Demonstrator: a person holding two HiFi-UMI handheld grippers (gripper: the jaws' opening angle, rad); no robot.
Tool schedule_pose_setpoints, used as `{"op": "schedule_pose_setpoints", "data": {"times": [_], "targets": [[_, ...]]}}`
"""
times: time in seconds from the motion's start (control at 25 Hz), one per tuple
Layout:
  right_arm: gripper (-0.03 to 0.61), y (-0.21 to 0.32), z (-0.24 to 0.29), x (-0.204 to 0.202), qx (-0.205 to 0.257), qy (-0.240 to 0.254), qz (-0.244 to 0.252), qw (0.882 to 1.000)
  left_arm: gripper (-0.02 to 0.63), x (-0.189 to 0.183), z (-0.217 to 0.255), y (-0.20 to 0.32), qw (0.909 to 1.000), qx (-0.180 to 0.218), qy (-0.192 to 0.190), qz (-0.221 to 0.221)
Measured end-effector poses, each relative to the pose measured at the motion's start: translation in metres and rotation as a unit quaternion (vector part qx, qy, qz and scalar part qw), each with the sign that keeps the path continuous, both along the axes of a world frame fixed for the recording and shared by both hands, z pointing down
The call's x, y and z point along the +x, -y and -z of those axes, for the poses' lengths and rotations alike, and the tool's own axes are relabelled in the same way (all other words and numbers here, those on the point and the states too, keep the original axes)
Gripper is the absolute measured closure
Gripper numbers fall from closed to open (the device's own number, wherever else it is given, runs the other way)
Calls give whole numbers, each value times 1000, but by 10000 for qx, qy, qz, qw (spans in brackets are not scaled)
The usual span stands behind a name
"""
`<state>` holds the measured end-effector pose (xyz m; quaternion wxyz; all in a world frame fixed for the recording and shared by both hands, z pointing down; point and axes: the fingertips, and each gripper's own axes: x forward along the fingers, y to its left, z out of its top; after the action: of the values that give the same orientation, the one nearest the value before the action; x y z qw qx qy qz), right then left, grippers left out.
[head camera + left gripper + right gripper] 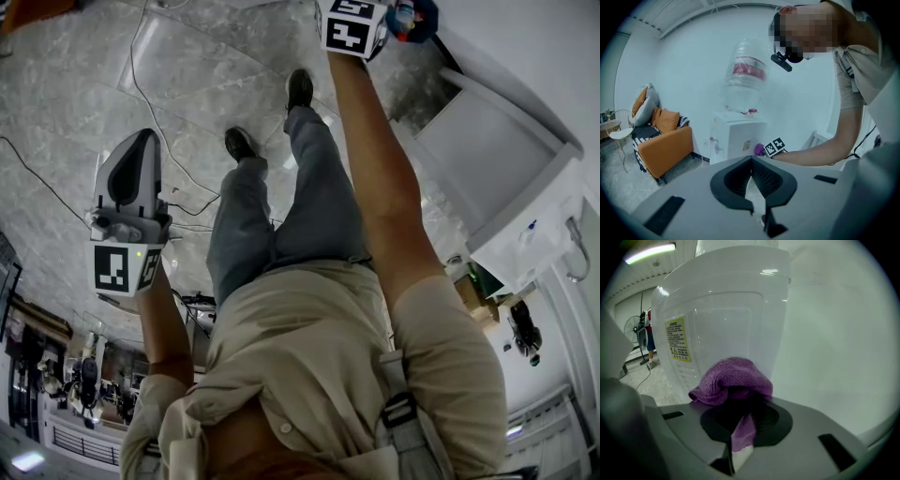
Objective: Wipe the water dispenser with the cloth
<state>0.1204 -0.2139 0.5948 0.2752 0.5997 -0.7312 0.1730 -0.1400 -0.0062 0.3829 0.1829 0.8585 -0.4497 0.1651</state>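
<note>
The white water dispenser (737, 136) stands against the wall with a clear bottle (745, 79) on top; in the head view it is at the right (511, 187). My right gripper (740, 404) is shut on the purple cloth (731, 380), which bulges out ahead of the jaws and lies against the dispenser's white side panel (722, 319) near a yellow label (678, 339). From the left gripper view, the cloth (760, 149) shows low at the dispenser's side. My left gripper (751, 161) is shut and holds nothing; it hangs back at the left (141, 141), away from the dispenser.
An orange sofa (665, 140) with cushions and a small white side table (618, 133) stand left of the dispenser. Cables (159, 84) trail over the marble floor near the person's feet. A standing fan (633, 331) is off behind the dispenser.
</note>
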Motion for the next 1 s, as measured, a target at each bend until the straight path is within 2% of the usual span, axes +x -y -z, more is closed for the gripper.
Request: {"op": "schedule_pose_setpoints", "data": {"times": [0.12,0.24,0.36,0.52,0.64,0.84,1.0], "targets": [[520,-3,-5,-17,-65,66,92,9999,598,-6,-1,-2,10000,-14,11,35],[520,-15,-24,-49,-367,110,273,9989,597,-15,-6,-3,10000,-20,3,78],[520,-26,-38,-96,-578,262,536,9965,597,-24,-10,-5,9999,-22,8,136],[520,-40,-45,-173,-667,419,1173,9900,598,-35,-13,-5,9998,-4,-84,206],[520,-47,-50,-203,-695,467,1455,9858,597,-46,-18,-9,9997,-48,-8,244],[520,-44,-55,-187,-685,394,1417,9868,598,-49,-23,-9,9997,-84,66,210],[520,-30,-67,-127,-740,153,1013,9920,597,-39,-25,-3,9999,-85,57,116]]}}
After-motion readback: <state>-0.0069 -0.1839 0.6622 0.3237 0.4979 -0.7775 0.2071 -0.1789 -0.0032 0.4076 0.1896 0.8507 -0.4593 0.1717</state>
